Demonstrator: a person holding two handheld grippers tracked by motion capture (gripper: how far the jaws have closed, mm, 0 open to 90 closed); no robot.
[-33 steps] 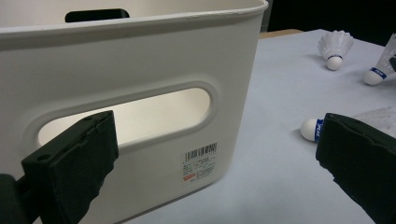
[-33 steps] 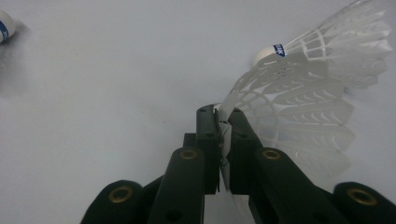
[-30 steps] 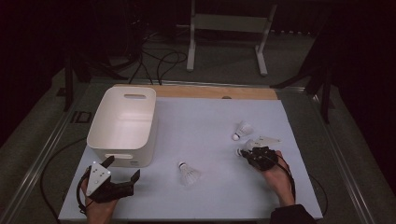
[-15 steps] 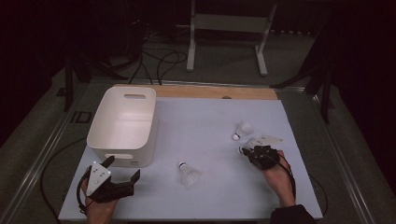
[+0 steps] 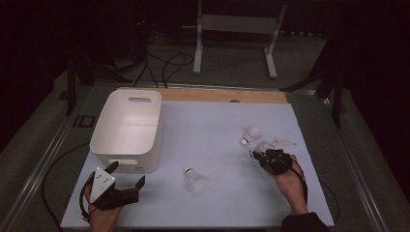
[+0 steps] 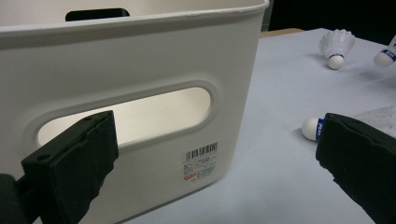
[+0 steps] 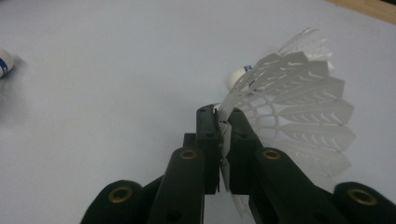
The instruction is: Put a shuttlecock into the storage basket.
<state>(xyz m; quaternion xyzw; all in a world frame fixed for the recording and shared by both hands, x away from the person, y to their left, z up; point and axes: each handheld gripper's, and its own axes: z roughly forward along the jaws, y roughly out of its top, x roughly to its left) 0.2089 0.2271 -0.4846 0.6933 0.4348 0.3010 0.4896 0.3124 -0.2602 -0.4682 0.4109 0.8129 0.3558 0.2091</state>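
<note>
My right gripper (image 7: 223,112) is shut on the feather skirt of a white shuttlecock (image 7: 299,116); in the high view that right gripper (image 5: 259,153) rests low over the table's right side. A second shuttlecock (image 5: 251,134) lies just beyond it, its cork (image 7: 236,77) peeking out behind the held skirt. A third shuttlecock (image 5: 193,180) lies at the middle front. My left gripper (image 5: 127,173) stands open at the front left, its jaws wide apart with nothing between them. It faces the near wall of the white basket (image 6: 196,60).
The white basket (image 5: 126,126) stands on the table's left half, with a handle slot (image 6: 140,116) in its near wall. A wooden strip (image 5: 222,94) runs along the table's far edge. Beyond it are a metal stand (image 5: 232,34) and cables on the floor.
</note>
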